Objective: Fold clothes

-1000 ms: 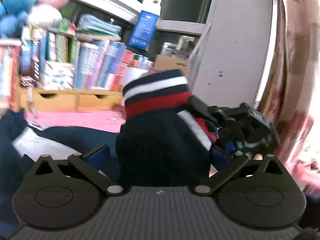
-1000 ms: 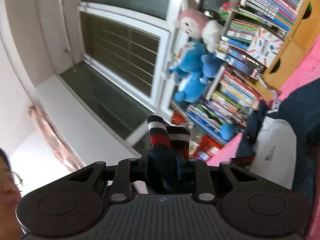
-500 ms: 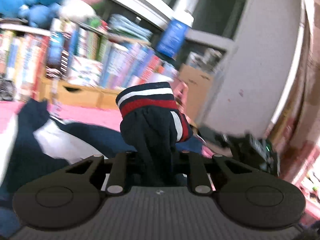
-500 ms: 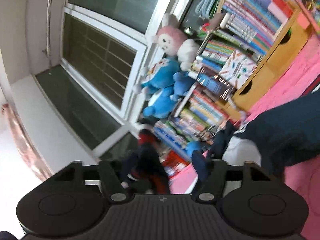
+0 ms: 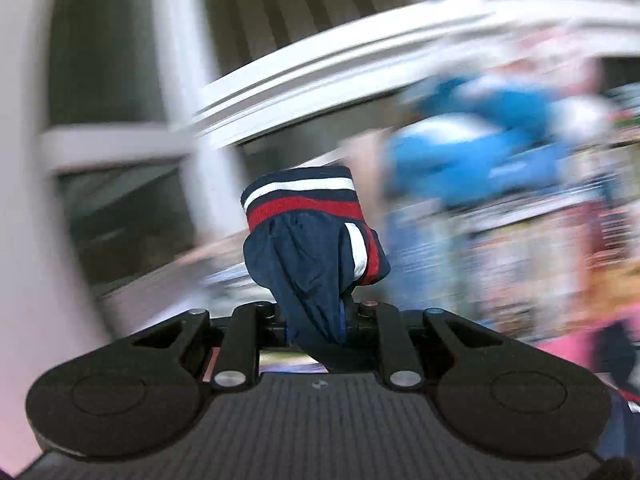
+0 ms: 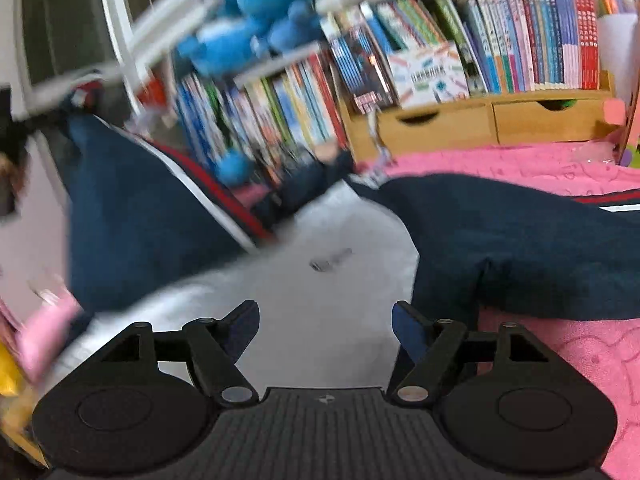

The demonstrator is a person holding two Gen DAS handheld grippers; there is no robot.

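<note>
Navy fabric with a red-and-white striped cuff (image 5: pixel 304 200) stands bunched at the centre of the left wrist frame, pinched between the black fingers of the left tool (image 5: pixel 316 316), which has clamped together on it. That grip looks meant to carry one sleeve end of the jacket (image 6: pixel 520 240) clear of the rest so it can be folded across. Behind it, a white window frame (image 5: pixel 280 92) and a blue plush toy (image 5: pixel 480 152) smear into blur, so the surroundings in this view are hard to read.

In the right wrist frame the right tool (image 6: pixel 326 326) sits low at centre with its blue-padded fingers (image 6: pixel 408 328) wide apart; its jaws have just been opening, and nothing lies between them. It points down at the jacket's pale lining (image 6: pixel 320 280), spread open on the pink bed cover (image 6: pixel 560 360), probably to pick the next hold. One navy panel with red and white piping rises at the left of the frame, lifted off the bed; the other sleeve lies flat at right. Rows of books (image 6: pixel 440 60) on a wooden shelf (image 6: pixel 500 120) fill the upper right.
</note>
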